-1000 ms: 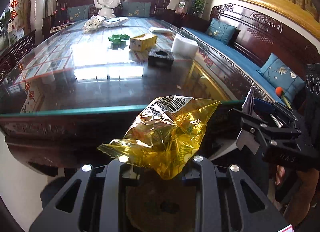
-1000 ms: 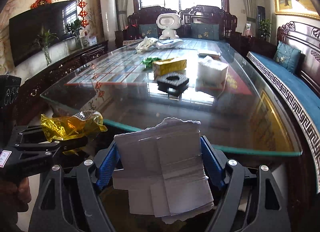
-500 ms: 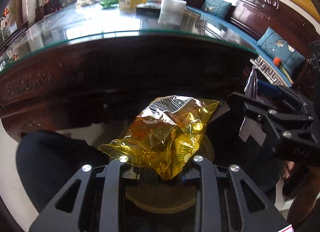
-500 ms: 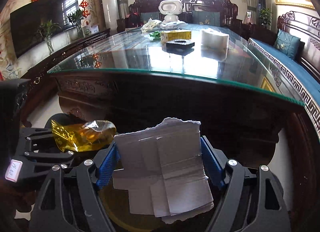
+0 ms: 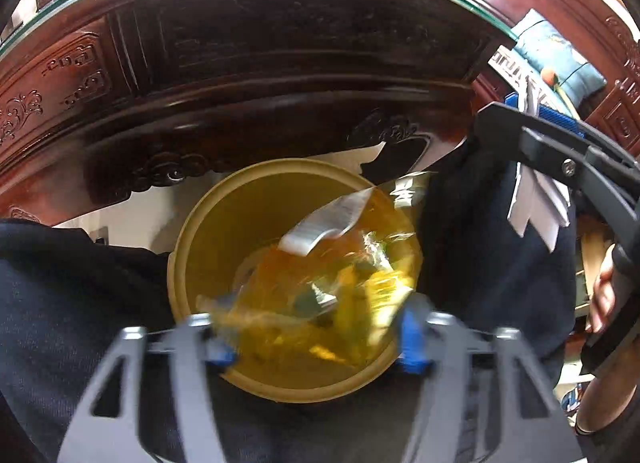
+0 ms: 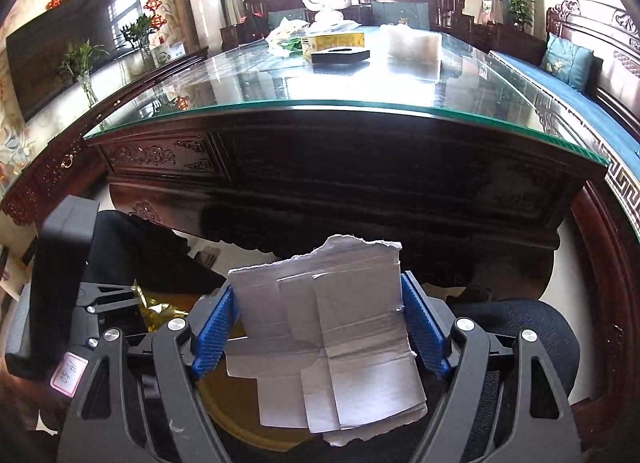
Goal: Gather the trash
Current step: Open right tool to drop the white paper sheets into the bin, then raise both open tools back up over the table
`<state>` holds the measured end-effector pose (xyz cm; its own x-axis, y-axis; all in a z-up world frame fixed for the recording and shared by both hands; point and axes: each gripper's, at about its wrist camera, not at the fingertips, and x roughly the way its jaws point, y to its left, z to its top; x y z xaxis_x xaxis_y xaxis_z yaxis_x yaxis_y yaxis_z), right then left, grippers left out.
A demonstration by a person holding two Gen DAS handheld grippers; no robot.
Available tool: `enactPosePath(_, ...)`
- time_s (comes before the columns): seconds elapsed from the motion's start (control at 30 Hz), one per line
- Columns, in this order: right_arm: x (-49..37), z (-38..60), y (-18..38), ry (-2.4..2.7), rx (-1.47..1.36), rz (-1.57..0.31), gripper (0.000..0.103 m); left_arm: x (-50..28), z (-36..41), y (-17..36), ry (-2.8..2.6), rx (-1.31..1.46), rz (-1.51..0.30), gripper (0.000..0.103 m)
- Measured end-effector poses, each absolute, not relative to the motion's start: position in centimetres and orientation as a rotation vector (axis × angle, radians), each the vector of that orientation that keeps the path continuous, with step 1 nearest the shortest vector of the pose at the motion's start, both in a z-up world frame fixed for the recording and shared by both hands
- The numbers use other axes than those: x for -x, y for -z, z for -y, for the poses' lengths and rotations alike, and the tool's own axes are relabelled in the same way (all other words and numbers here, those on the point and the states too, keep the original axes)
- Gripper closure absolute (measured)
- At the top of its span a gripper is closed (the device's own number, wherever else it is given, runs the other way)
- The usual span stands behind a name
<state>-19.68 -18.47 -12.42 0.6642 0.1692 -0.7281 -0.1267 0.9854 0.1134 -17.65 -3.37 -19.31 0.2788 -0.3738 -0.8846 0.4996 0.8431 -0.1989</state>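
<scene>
**Wrapper let go over the bin, paper next in line**

In the left wrist view the bin (image 5: 240, 247) sits at frame centre, on the floor under the table (image 5: 248, 63) edge, so that trash can be dropped straight in. The left gripper (image 5: 316, 337), at the bottom of the frame, points steeply down over its mouth. Its jaws have just been opening and now stand wide; the yellow wrapper (image 5: 332, 263) lies blurred between them over the bin, seemingly no longer pinched.

At the right edge the right gripper (image 5: 536, 119) reaches in from the side, a hand (image 5: 602, 291) below it.

In the right wrist view that right gripper (image 6: 320, 327), lower centre, is clamped on a folded white paper (image 6: 332, 327) by its blue pads (image 6: 214, 331), tilted down, with the bin rim (image 6: 240, 427) below. The paper probably goes in next.
</scene>
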Motion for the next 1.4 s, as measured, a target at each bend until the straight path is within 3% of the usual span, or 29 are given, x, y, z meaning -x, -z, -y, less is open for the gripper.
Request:
enactPosePath(0.33, 19.1, 18.9, 13.6, -0.189, -0.087, -0.855, 0.028, 17.7, 2.9, 18.7, 0.520, -0.190, -1.100, 0.022)
enactPosePath(0.87, 18.4, 17.1, 14.9, -0.233, -0.057, -0.909, 0.027, 16.1, 0.2, 16.6, 0.382, -0.206, -1.013, 0.021)
enactPosePath(1.03, 18.6, 17.0, 14.7, -0.259, -0.080, -0.897, 0.019, 16.1, 0.1, 17.2, 0.378, -0.209, -1.024, 0.021)
enactPosePath(1.4, 18.4, 17.5, 14.3, -0.244, -0.095, -0.878, 0.019, 15.5, 0.4, 17.3, 0.387, -0.207, -1.022, 0.021)
